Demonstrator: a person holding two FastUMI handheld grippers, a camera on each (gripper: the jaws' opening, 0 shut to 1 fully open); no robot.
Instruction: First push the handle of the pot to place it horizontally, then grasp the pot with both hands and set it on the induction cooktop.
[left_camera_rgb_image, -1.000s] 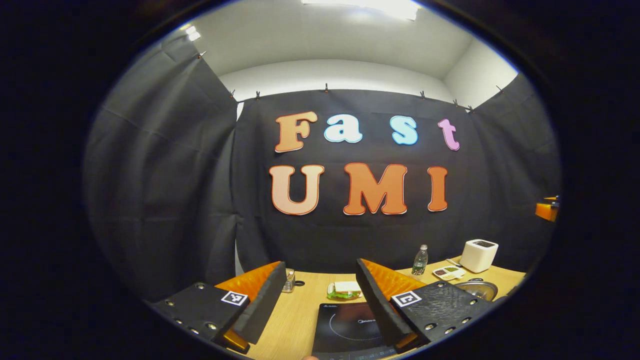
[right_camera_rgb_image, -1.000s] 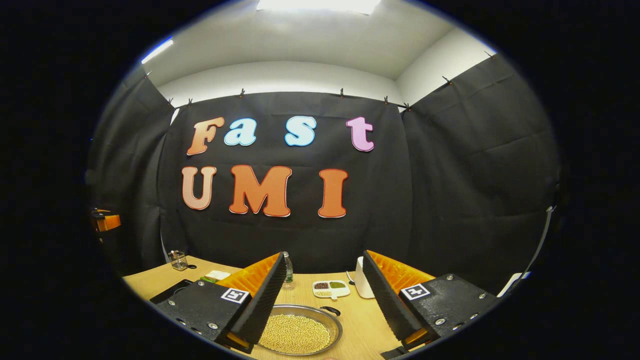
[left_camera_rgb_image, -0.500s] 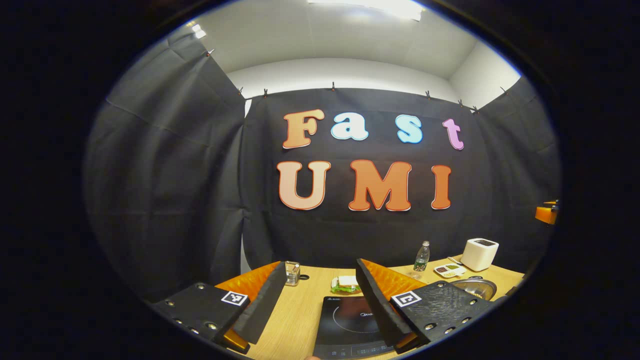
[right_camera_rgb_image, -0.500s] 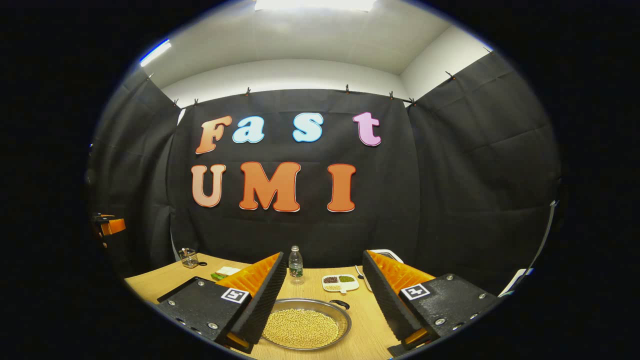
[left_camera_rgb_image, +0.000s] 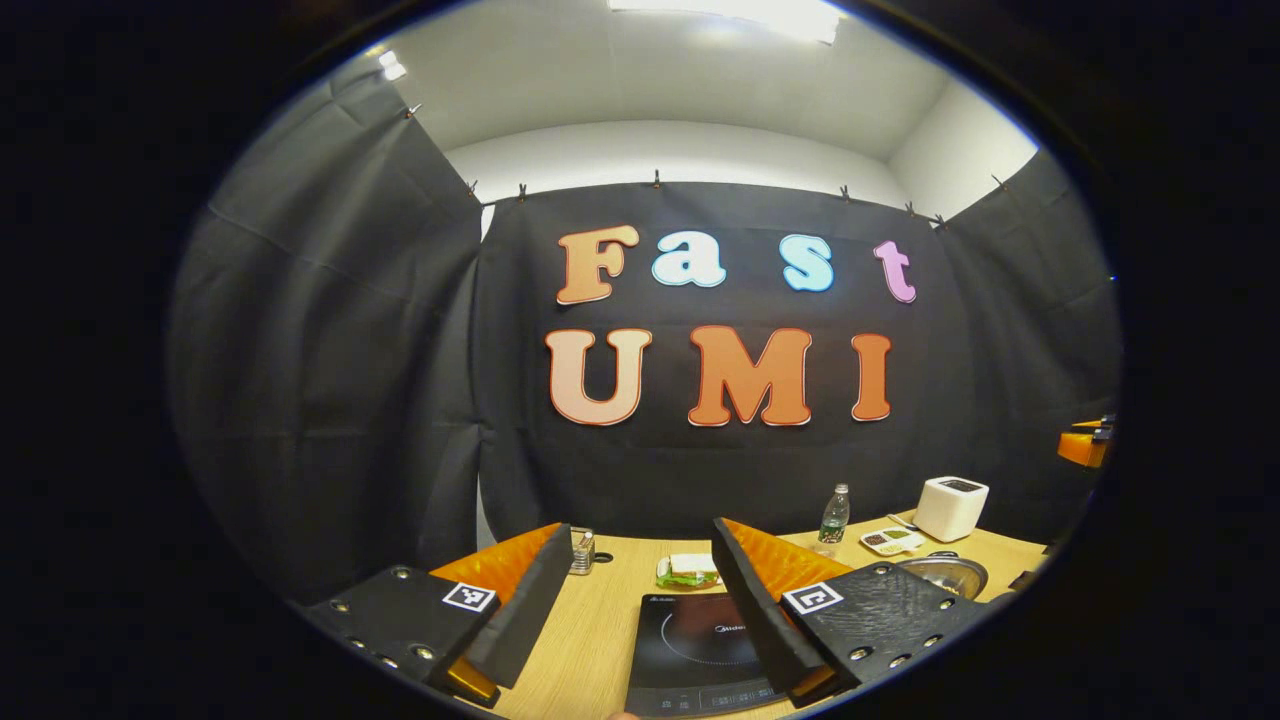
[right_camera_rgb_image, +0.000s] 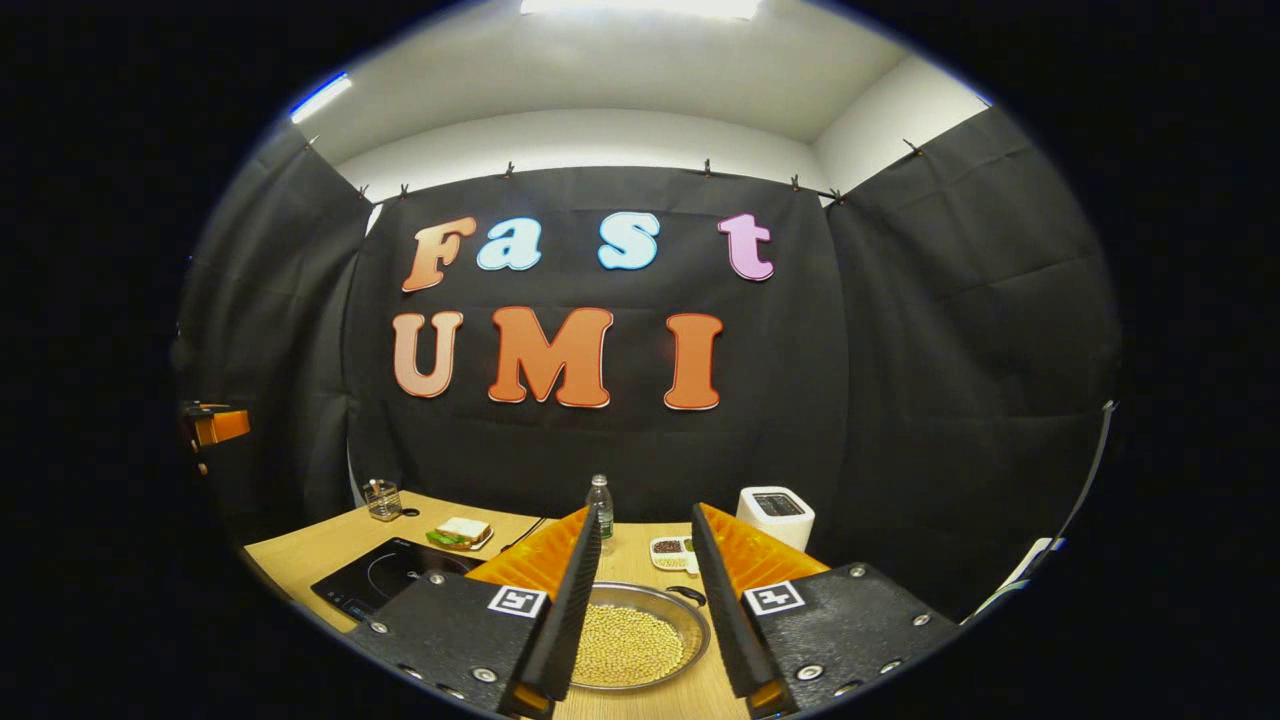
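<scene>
In the right gripper view, the pot (right_camera_rgb_image: 632, 640) was partly hidden: both sides of its rim lay behind the right gripper's fingers (right_camera_rgb_image: 570, 610). Its handle (right_camera_rgb_image: 688, 596) was too small to judge for angle. In the left gripper view, the induction cooktop (left_camera_rgb_image: 690, 650) was covered along its right side by one finger (left_camera_rgb_image: 750, 610), and its near edge was cut off.

Light wooden table (right_camera_rgb_image: 300, 545): carries all items. Clear plastic water bottle (right_camera_rgb_image: 599, 505), upright, near the back edge. White box-shaped appliance (right_camera_rgb_image: 776, 517), at its 3 o'clock. Small white divided dish (right_camera_rgb_image: 667, 548) of dark and green grains, between them. Sandwich on a plate (right_camera_rgb_image: 460, 532), at the bottle's 9 o'clock. Clear glass container (right_camera_rgb_image: 382, 499), at the sandwich's 10 o'clock.
</scene>
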